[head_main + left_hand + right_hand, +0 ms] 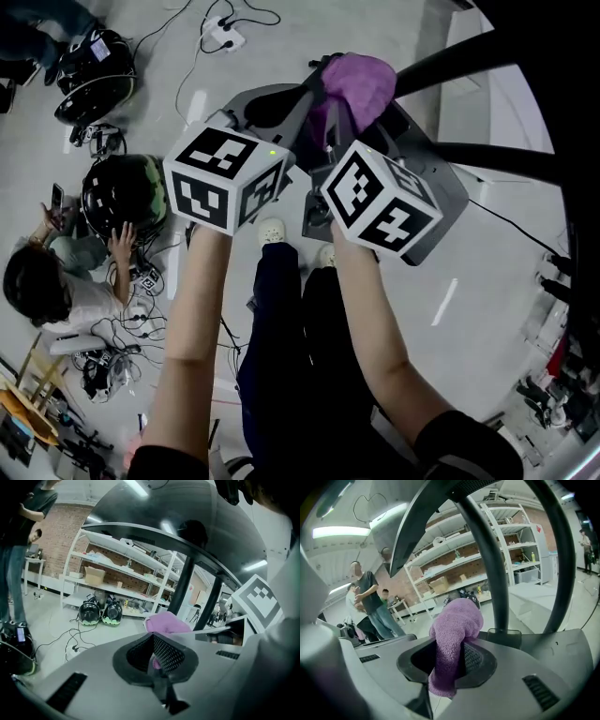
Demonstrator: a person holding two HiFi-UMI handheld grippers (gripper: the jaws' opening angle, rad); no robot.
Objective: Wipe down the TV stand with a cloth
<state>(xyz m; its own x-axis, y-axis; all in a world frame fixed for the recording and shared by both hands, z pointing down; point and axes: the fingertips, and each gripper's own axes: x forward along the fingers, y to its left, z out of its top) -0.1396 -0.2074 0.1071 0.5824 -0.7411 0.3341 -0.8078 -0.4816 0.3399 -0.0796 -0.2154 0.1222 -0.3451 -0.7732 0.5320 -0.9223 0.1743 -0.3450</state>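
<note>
- Being clamped between the jaws of the right gripper, a purple cloth is being held up, with its upper end bulging above the jaws.
- The left gripper is being held just beside the right one, its jaws together and nothing gripped.
- Both grippers are being carried above the grey floor, in front of the person's legs.
- Two black posts are being seen behind the cloth.
</note>
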